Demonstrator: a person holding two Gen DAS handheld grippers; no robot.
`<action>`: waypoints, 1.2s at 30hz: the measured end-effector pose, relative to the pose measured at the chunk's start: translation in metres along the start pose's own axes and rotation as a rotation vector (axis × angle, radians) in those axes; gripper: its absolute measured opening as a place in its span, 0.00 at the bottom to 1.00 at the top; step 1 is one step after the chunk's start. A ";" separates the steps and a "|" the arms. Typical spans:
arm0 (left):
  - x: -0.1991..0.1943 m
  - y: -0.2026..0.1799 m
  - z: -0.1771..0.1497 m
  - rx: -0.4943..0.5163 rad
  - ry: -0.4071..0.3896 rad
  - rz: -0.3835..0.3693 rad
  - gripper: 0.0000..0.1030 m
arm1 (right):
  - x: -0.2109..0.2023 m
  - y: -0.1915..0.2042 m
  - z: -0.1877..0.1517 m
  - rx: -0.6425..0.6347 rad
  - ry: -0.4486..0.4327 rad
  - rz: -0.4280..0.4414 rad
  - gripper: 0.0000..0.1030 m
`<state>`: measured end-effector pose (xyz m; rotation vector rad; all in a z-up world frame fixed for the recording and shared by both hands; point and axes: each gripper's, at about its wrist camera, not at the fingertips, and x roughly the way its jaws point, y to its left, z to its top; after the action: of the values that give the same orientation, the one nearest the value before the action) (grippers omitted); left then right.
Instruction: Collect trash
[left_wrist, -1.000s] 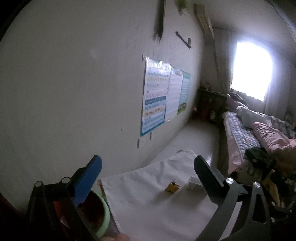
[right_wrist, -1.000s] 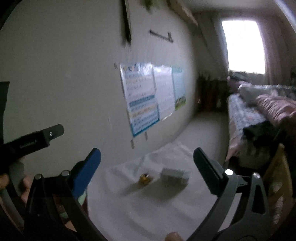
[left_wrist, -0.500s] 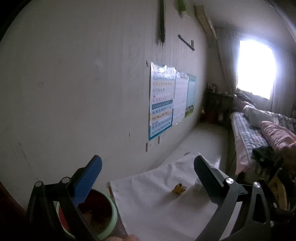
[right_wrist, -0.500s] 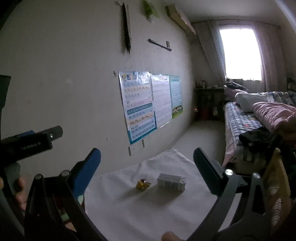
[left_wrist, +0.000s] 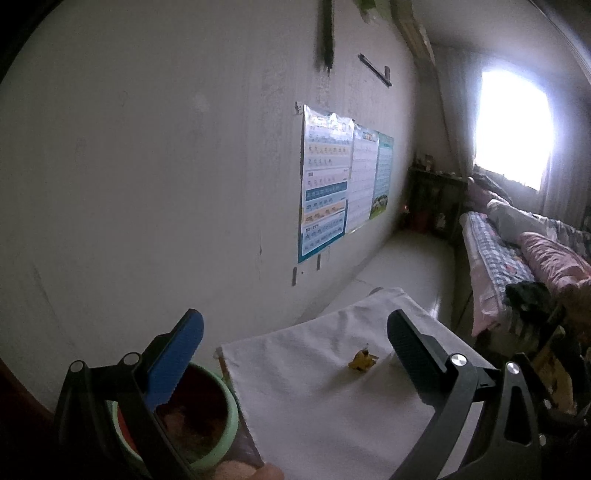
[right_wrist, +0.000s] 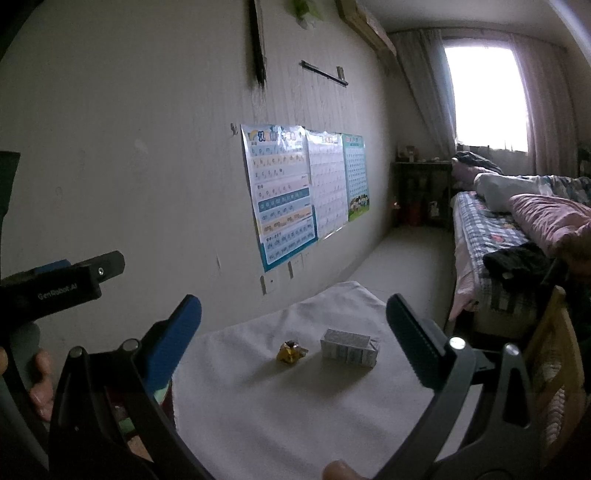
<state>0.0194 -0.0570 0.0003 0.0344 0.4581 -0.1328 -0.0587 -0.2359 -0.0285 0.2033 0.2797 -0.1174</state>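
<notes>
— Where's the rubbish they're after?

— Both bits lie on the white cloth (right_wrist: 295, 406). The crumpled yellow wrapper (right_wrist: 290, 352) sits about mid-cloth, and the small carton (right_wrist: 349, 348) is just beside it, on the side toward the bed (right_wrist: 491, 240), apart from it.

— How would they handle, do you reckon?

— The wrapper looks feather-light and crinkly; I'd pinch it across its bunched middle, low to the cloth, or it may skate away. The carton seems light and stiff enough, though it would dent if squeezed hard. Its long flat sides are the place to take it.

— And the tools?

— The right gripper (right_wrist: 293, 323) hangs above the cloth's near part with its jaws spread wide, nothing between them. The left gripper (left_wrist: 295, 336) is likewise wide apart and empty, off the cloth's edge on the side away from the bed.

— Anywhere to put the stuff?

— There's a green-rimmed bin (left_wrist: 199, 417) just off that same cloth edge, under the left gripper's blue finger (left_wrist: 177, 354). Its inside is dark reddish with something pale and crumpled at the bottom; I can't tell what.
</notes>
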 end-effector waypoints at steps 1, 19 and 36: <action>0.000 0.000 0.000 0.005 0.001 -0.001 0.93 | 0.000 0.000 0.000 -0.002 0.002 -0.002 0.96; 0.001 -0.001 0.001 0.009 0.008 -0.010 0.93 | 0.003 -0.004 -0.004 0.016 0.036 0.006 0.96; 0.011 0.000 -0.004 -0.009 0.047 -0.017 0.93 | 0.017 -0.005 -0.011 0.002 0.091 0.024 0.96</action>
<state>0.0270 -0.0579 -0.0081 0.0251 0.5055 -0.1472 -0.0461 -0.2397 -0.0448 0.2145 0.3672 -0.0847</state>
